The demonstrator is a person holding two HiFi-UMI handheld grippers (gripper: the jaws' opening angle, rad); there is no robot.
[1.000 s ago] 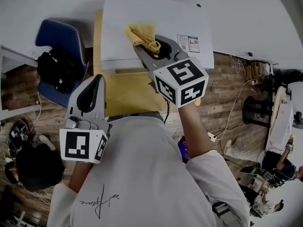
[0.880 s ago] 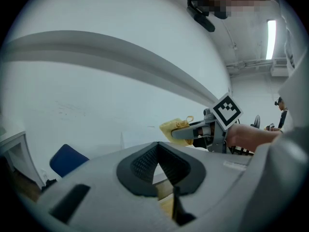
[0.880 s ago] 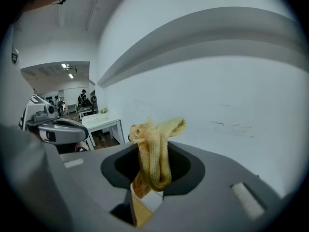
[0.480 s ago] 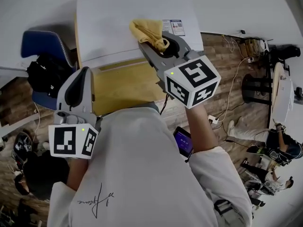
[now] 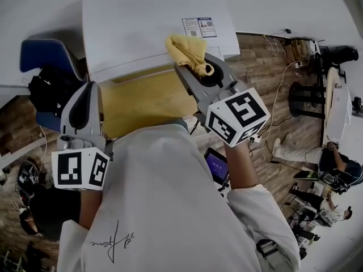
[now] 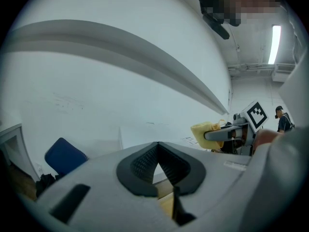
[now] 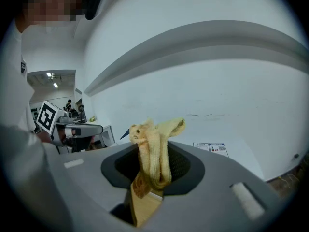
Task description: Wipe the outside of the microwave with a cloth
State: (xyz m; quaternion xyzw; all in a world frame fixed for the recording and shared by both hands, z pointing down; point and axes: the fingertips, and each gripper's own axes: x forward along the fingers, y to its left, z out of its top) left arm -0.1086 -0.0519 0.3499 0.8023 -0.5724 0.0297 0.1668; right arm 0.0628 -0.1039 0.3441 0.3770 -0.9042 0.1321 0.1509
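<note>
Cloth (image 5: 188, 51), yellow, bunched, sits clamped in right gripper (image 7: 152, 175); left gripper (image 6: 157, 153) is closed

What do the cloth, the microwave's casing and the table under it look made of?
The cloth: soft yellow fabric, probably terry or microfibre; it bunches in fuzzy folds in the right gripper's jaws. The microwave: smooth matte white shell, painted metal or plastic, can't tell which. The table: yellowish, likely wood or laminate; grain unclear.

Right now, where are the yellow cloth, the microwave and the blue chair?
yellow cloth (image 5: 187, 51), head view, its bunched middle.
microwave (image 5: 136, 33), head view, bare white top.
blue chair (image 5: 44, 55), head view, backrest.
</note>
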